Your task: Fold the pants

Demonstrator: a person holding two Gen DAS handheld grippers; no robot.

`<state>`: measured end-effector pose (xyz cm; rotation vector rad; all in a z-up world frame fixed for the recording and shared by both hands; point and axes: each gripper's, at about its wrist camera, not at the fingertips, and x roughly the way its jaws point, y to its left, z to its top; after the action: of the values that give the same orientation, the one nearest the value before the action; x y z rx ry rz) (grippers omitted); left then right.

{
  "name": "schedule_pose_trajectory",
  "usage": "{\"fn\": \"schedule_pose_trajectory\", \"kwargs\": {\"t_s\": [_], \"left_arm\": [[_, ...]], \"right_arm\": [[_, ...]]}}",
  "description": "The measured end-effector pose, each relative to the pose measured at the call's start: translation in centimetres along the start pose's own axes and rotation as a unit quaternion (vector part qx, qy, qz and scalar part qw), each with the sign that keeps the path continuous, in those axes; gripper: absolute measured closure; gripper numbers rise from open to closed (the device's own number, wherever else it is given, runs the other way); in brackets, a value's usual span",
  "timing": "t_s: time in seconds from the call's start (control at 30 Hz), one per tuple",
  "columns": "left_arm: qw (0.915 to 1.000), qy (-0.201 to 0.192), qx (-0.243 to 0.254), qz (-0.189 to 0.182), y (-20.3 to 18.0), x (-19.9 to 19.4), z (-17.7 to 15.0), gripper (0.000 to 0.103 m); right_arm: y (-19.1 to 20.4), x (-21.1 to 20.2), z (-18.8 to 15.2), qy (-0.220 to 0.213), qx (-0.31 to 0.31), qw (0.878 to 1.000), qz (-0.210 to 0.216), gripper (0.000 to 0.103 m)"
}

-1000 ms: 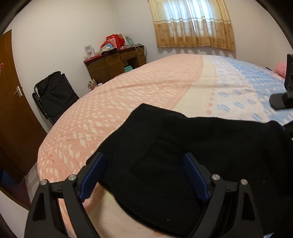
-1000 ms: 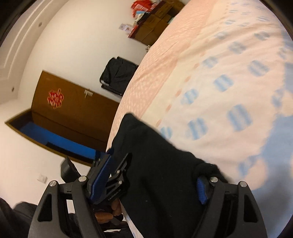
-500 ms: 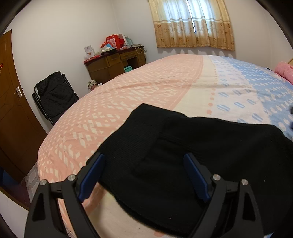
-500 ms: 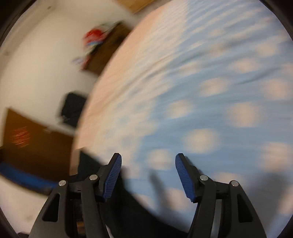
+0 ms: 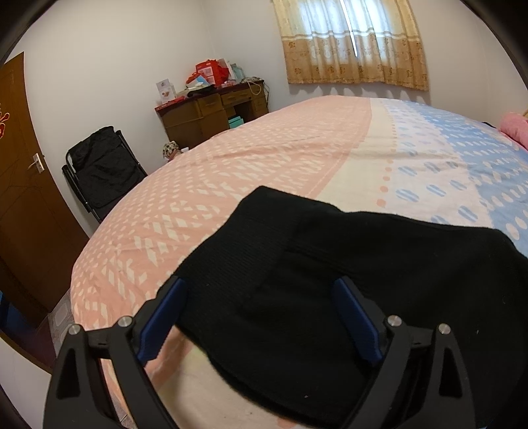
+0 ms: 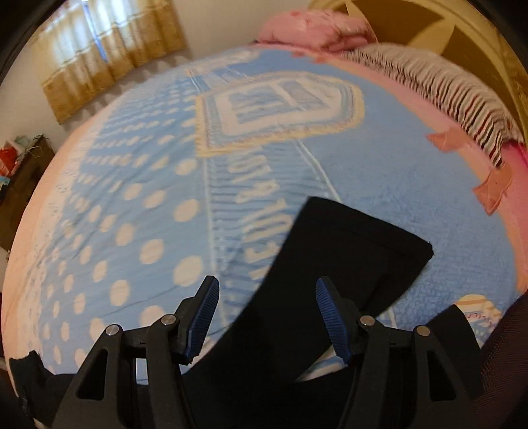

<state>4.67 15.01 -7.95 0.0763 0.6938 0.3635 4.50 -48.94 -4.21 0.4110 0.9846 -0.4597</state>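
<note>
Black pants (image 5: 330, 280) lie flat on the bed near its front edge. The left wrist view shows the waistband end with a back pocket. My left gripper (image 5: 260, 313) is open and hovers just above that end, holding nothing. The right wrist view shows the pants legs (image 6: 330, 264) stretching away to their hems, lying on the blue part of the bedspread. My right gripper (image 6: 267, 316) is open and empty above the legs, pointing toward the hems.
The bed (image 5: 264, 158) has a pink, cream and blue patterned spread. A black folding chair (image 5: 99, 165), a wooden desk (image 5: 211, 112) and a door (image 5: 19, 198) stand beyond its left edge. Pink pillows (image 6: 313, 26) and a striped blanket (image 6: 445, 85) lie near the headboard.
My right gripper let go of the pants near the waist and swung right to face the legs and hems. My left gripper stayed open over the waistband.
</note>
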Motion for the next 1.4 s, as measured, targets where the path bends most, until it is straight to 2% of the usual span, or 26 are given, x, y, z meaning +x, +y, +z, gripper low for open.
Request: {"fn": "schedule_pose_trajectory", "kwargs": {"t_s": [0.1,0.2,0.27,0.4,0.43,0.47,0.5,0.53,0.57,0.67,0.77,0.83,0.97,1.17,1.4], "left_arm": [[1.0,0.001,0.0,0.0,0.0,0.0,0.0,0.008],[1.0,0.001,-0.001,0.0,-0.1,0.1,0.1,0.008],[1.0,0.001,0.0,0.001,-0.1,0.1,0.1,0.008],[1.0,0.001,-0.001,0.001,-0.1,0.2,0.1,0.008],[1.0,0.001,0.0,0.001,-0.1,0.2,0.1,0.008],[1.0,0.001,0.0,0.001,-0.1,0.2,0.1,0.008],[1.0,0.001,0.0,0.001,-0.1,0.3,0.1,0.008],[1.0,0.001,0.0,0.001,-0.2,0.2,0.1,0.008],[1.0,0.001,0.0,0.001,-0.2,0.2,0.1,0.008],[1.0,0.002,-0.001,0.0,-0.1,0.2,0.1,0.008],[1.0,0.002,-0.001,0.001,-0.1,0.2,0.0,0.008],[1.0,0.002,-0.001,0.001,-0.1,0.2,0.0,0.008],[1.0,0.002,-0.001,0.0,-0.1,0.2,0.0,0.008],[1.0,0.002,-0.001,0.001,-0.1,0.3,0.1,0.007],[1.0,0.006,0.001,-0.001,0.1,0.3,0.1,0.007]], "right_arm": [[0.4,2.0,0.1,0.018,-0.002,1.0,-0.02,0.04],[1.8,2.8,0.1,0.005,-0.006,0.997,-0.077,0.04],[2.1,3.2,0.3,0.009,-0.008,0.995,-0.095,0.04],[1.7,3.3,0.4,0.011,0.001,0.995,-0.102,0.042],[1.5,3.2,0.5,0.01,0.001,0.994,-0.105,0.049],[1.2,2.8,0.5,0.007,0.003,0.994,-0.106,0.061],[0.8,2.5,0.5,0.004,0.005,0.995,-0.1,0.07],[0.3,2.3,0.4,0.002,0.007,0.996,-0.091,0.087],[-0.3,2.0,0.4,0.001,0.012,0.997,-0.08,0.097],[-2.6,0.2,-0.4,-0.01,0.039,0.999,-0.018,0.097],[-5.0,-2.5,-1.9,-0.04,0.06,0.997,0.037,0.097],[-6.8,-4.6,-3.4,-0.068,0.081,0.992,0.075,0.097],[-10.3,-7.7,-6.8,-0.107,0.127,0.978,0.123,0.097],[-14.0,-9.2,-12.4,-0.122,0.188,0.964,0.142,0.097],[-16.8,-8.2,-16.1,-0.112,0.235,0.956,0.135,0.097]]}}
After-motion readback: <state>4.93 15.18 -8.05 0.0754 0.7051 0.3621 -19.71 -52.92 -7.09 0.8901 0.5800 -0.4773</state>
